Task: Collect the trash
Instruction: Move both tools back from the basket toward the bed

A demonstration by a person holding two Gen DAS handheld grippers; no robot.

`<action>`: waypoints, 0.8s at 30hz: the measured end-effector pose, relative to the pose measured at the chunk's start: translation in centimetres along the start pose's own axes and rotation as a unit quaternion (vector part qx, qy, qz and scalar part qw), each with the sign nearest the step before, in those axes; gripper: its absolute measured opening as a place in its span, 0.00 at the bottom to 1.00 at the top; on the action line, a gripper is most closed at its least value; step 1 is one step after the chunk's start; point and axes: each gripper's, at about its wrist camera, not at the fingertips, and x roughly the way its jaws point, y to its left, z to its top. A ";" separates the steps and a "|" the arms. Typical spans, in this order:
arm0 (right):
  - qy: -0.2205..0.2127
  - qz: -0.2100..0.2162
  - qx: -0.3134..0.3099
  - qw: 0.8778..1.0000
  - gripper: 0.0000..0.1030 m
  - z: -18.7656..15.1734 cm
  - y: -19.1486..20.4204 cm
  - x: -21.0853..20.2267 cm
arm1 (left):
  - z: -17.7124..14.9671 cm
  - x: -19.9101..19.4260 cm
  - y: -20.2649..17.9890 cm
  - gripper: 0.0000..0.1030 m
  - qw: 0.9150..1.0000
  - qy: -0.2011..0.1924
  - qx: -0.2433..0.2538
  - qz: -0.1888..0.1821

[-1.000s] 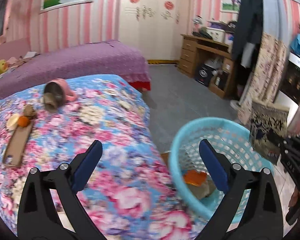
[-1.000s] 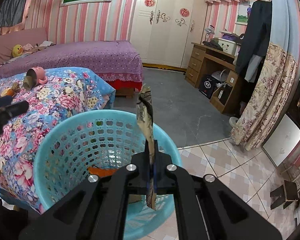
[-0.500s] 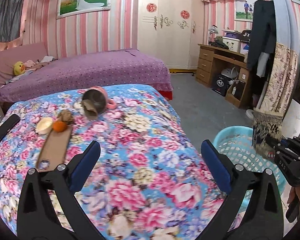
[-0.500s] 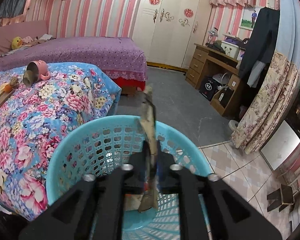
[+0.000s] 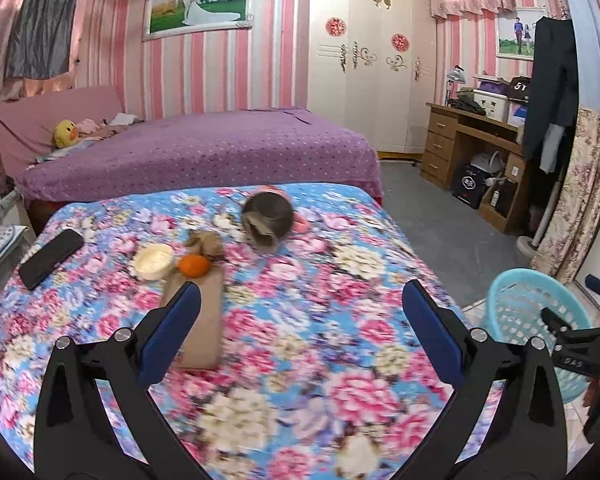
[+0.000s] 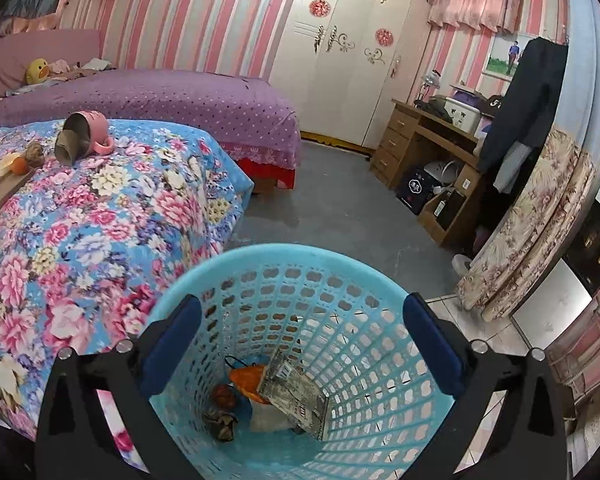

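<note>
The right gripper hangs over the basket, fingers spread and empty; a wrapper lies inside on other scraps. The left gripper, also spread, hovers over the bed near an orange and a tipped mug.

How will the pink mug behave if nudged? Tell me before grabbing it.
The mug lies on its side on the soft bedspread, so it may roll. Paper stuffed in its mouth could slip out. It looks rigid, probably breakable.
</note>
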 end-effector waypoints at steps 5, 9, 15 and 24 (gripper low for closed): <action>-0.006 0.010 0.011 1.000 0.96 1.0 1.1 -0.6 | -0.2 0.1 2.4 0.95 1.000 -0.006 -0.002 0.017; -0.012 0.026 0.028 0.999 0.96 2.3 2.3 -1.1 | -0.3 0.3 3.9 0.95 0.999 -0.007 0.005 0.032; -0.031 0.053 0.048 0.997 0.96 4.9 4.9 -2.0 | -0.3 0.6 6.6 0.95 0.999 -0.001 -0.003 0.037; -0.060 0.088 0.047 0.993 0.96 8.6 10.2 -2.1 | 0.1 1.4 10.2 0.95 0.998 0.001 -0.013 0.061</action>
